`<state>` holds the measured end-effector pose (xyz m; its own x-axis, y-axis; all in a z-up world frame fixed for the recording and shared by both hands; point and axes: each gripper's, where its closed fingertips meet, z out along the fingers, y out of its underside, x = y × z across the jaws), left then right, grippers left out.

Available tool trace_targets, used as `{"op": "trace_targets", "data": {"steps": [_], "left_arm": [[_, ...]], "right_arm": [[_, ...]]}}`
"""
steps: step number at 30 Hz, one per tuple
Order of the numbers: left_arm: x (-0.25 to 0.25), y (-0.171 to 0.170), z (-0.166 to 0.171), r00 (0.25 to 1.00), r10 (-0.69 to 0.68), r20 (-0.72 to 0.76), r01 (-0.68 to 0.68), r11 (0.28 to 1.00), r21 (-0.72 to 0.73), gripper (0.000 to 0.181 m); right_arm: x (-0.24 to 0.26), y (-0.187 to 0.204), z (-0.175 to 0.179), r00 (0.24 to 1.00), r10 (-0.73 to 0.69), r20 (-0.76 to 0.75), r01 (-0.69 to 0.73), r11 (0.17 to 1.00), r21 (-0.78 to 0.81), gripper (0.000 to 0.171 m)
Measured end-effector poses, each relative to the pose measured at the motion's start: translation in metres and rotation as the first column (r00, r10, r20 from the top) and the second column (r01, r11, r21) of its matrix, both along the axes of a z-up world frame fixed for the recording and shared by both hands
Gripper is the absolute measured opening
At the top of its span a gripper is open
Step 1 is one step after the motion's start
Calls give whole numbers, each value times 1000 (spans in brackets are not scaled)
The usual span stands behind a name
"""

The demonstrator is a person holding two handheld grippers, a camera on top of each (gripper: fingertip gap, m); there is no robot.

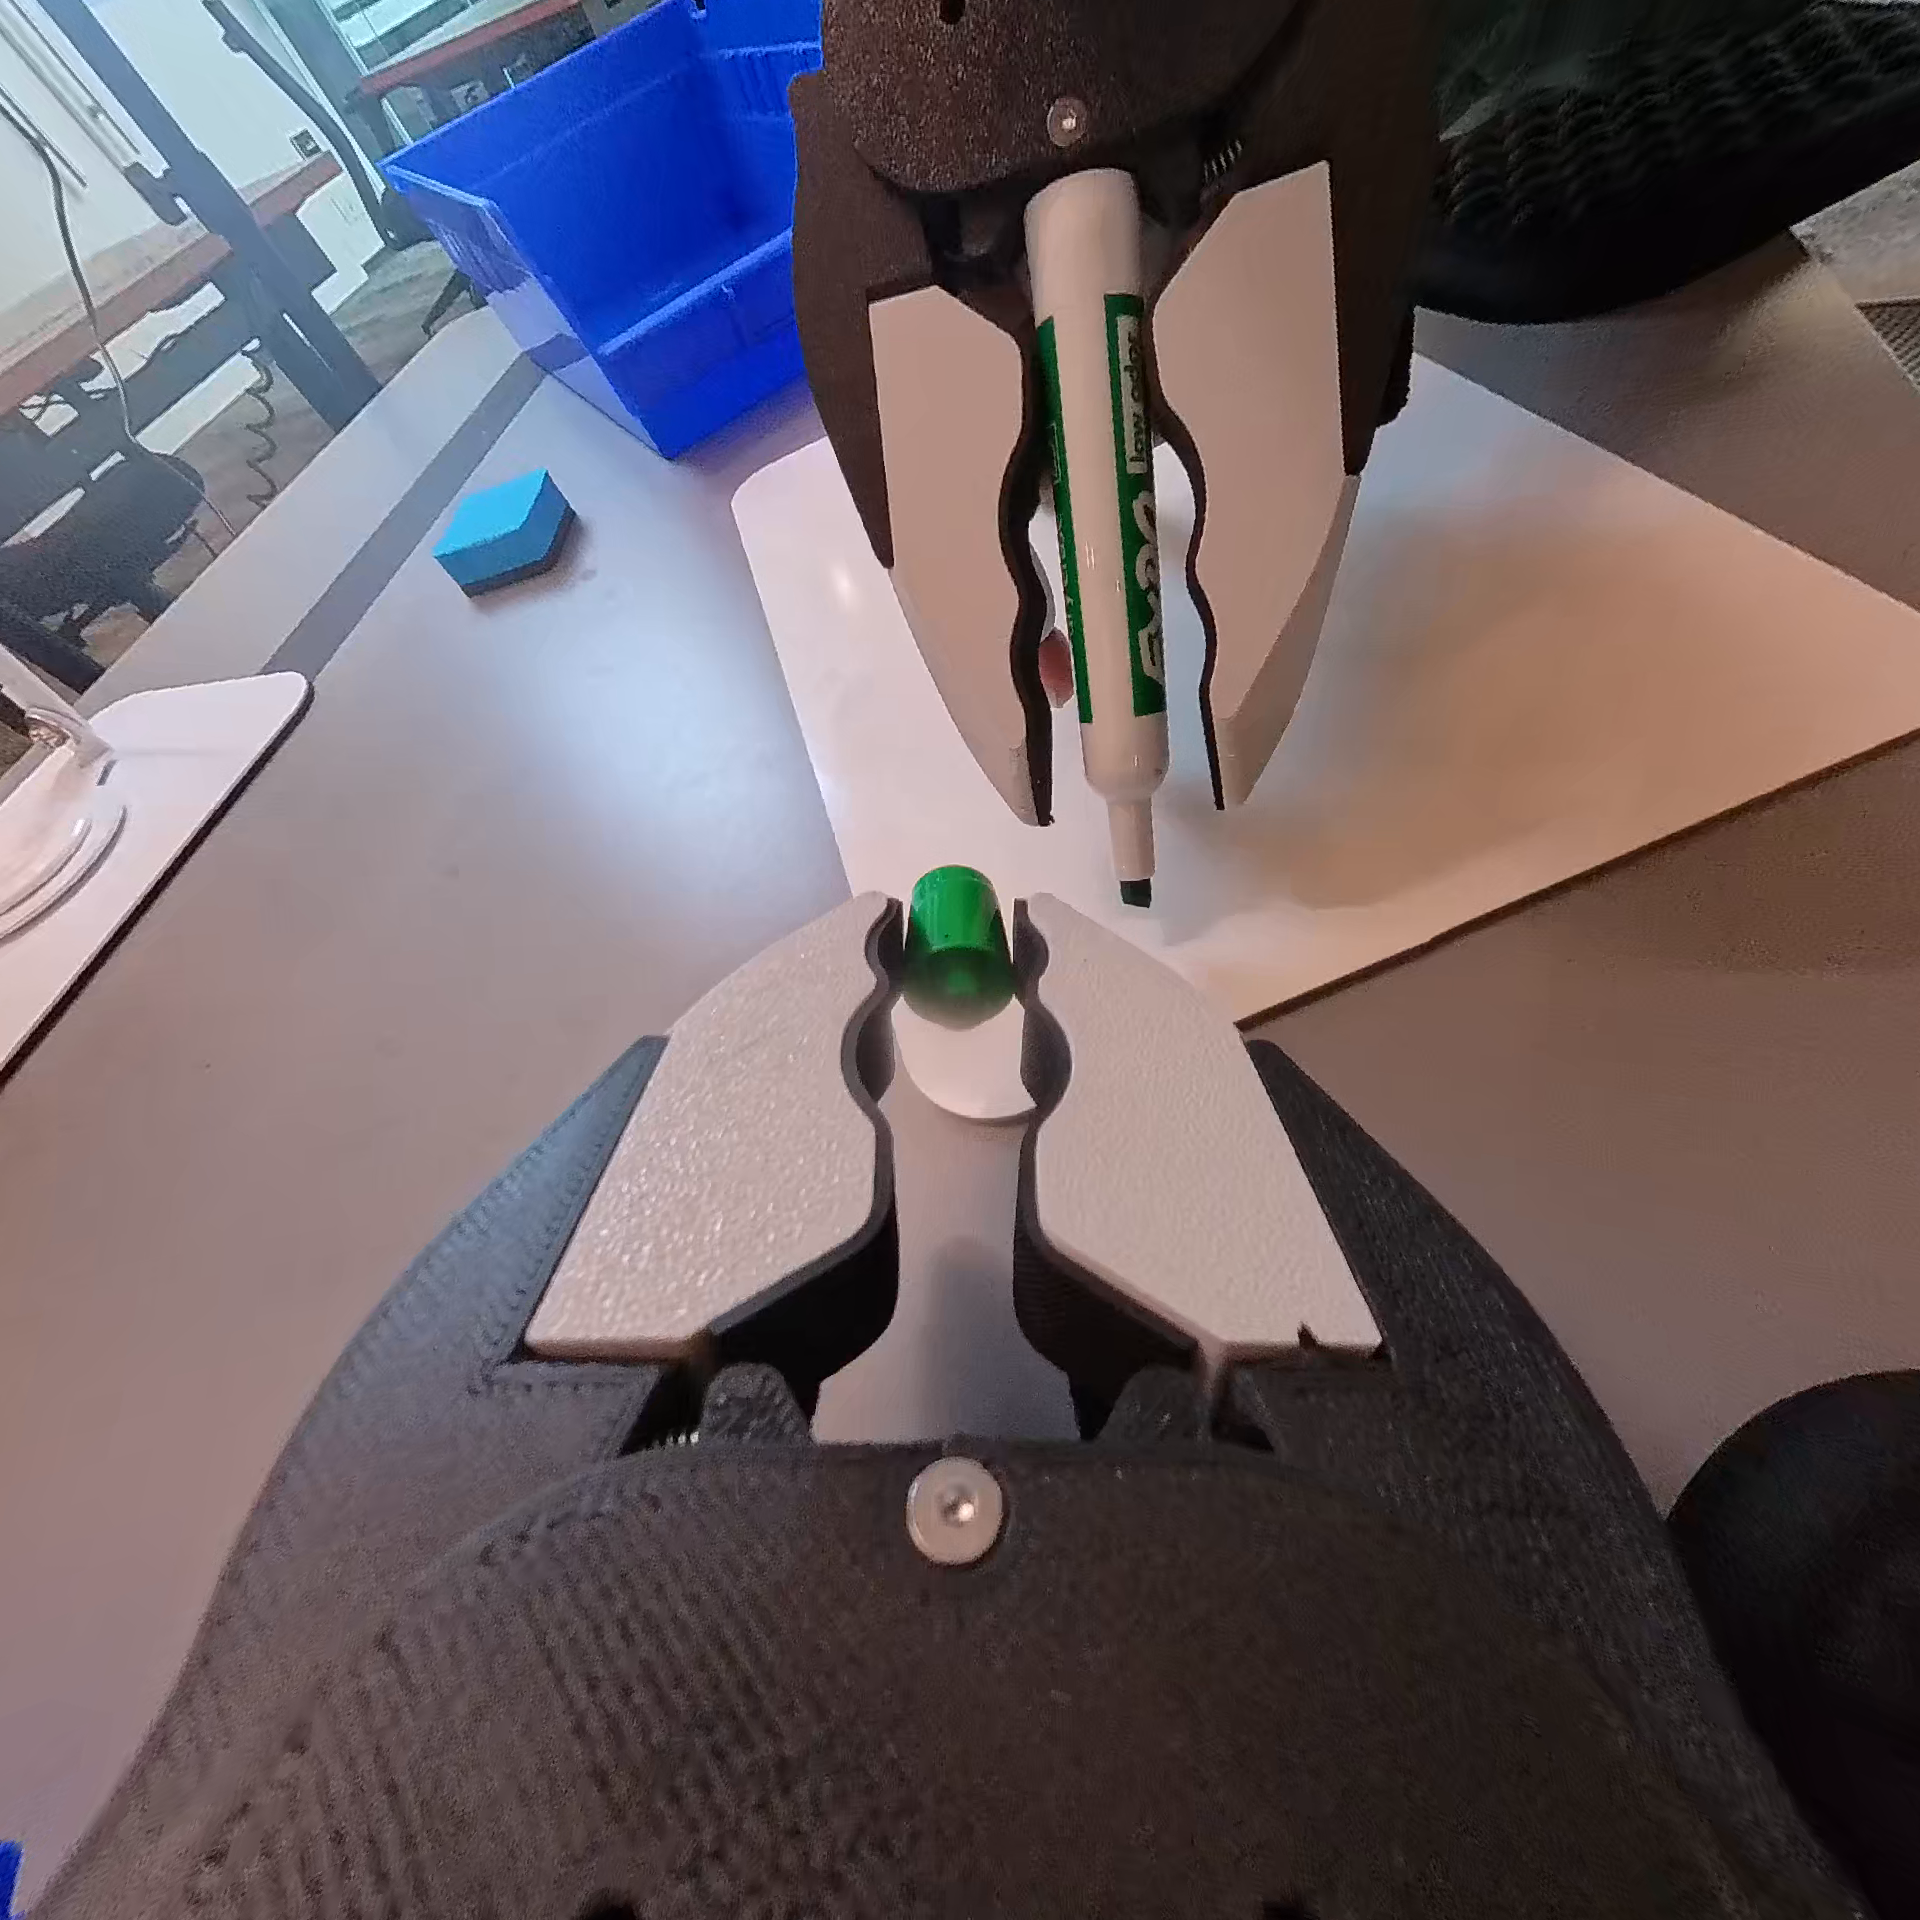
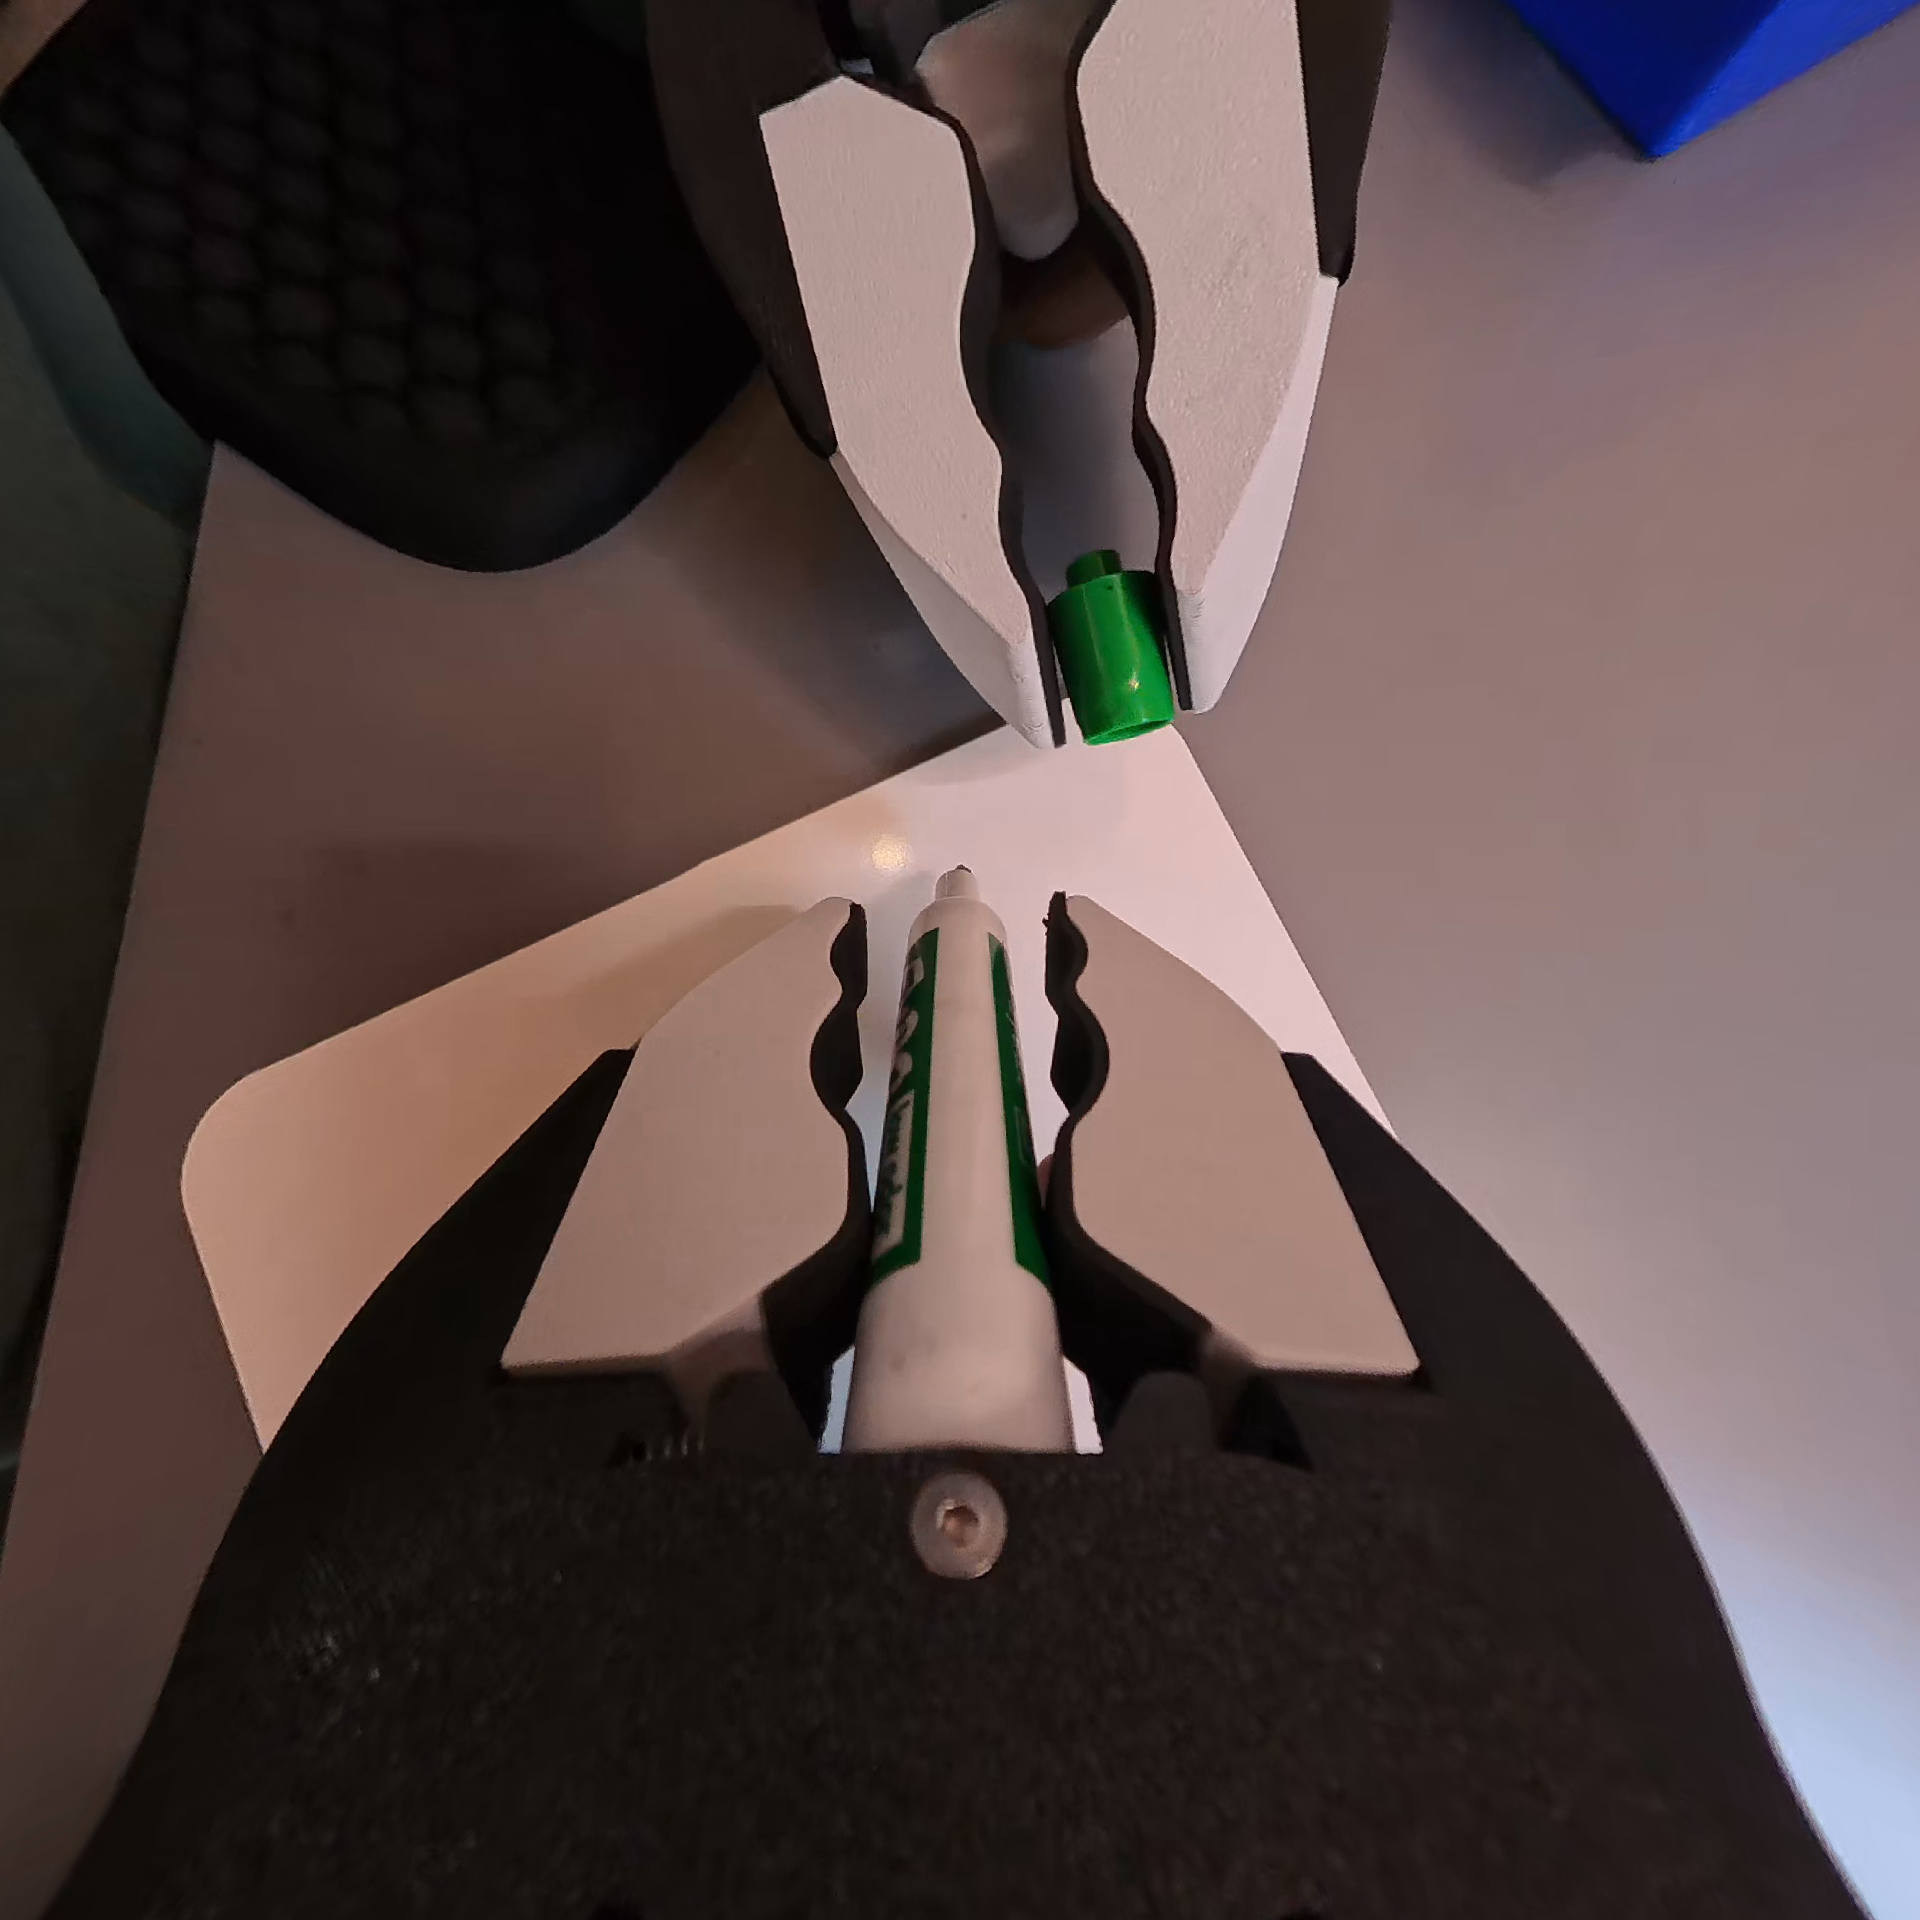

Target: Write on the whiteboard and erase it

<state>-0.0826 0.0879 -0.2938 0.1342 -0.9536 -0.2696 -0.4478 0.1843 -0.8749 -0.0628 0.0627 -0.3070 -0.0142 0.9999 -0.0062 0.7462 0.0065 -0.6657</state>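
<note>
My left gripper [image 1: 956, 909] is shut on the green marker cap [image 1: 954, 961]. It also shows in the right wrist view [image 2: 1117, 717], with the cap [image 2: 1114, 665] between its tips. My right gripper [image 2: 954, 909] is shut on the white and green marker [image 2: 951, 1143], its bare tip pointing forward. In the left wrist view the right gripper [image 1: 1132, 810] holds the marker [image 1: 1101, 520] tip down, just above the whiteboard [image 1: 1455, 623]. Cap and marker tip are apart, facing each other. The whiteboard [image 2: 1091, 831] lies flat on the grey table and looks blank.
A blue eraser block [image 1: 504, 530] lies on the table left of the whiteboard. A blue bin [image 1: 623, 229] stands behind it and shows as a corner in the right wrist view [image 2: 1714, 62]. A second white board [image 1: 156, 769] lies at the far left. A black mesh chair [image 2: 364, 260] is beside the table. The gap from one gripper's tips to the other's is roughly 4 cm.
</note>
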Motion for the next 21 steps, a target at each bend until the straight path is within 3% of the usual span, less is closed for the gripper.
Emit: {"op": "trace_targets", "data": {"steps": [21], "left_arm": [[-7, 2, -5, 1000, 14, -27, -14, 1000, 3, 20]], "right_arm": [[-10, 14, -11, 999, -3, 36, -1, 995, 100, 32]]}}
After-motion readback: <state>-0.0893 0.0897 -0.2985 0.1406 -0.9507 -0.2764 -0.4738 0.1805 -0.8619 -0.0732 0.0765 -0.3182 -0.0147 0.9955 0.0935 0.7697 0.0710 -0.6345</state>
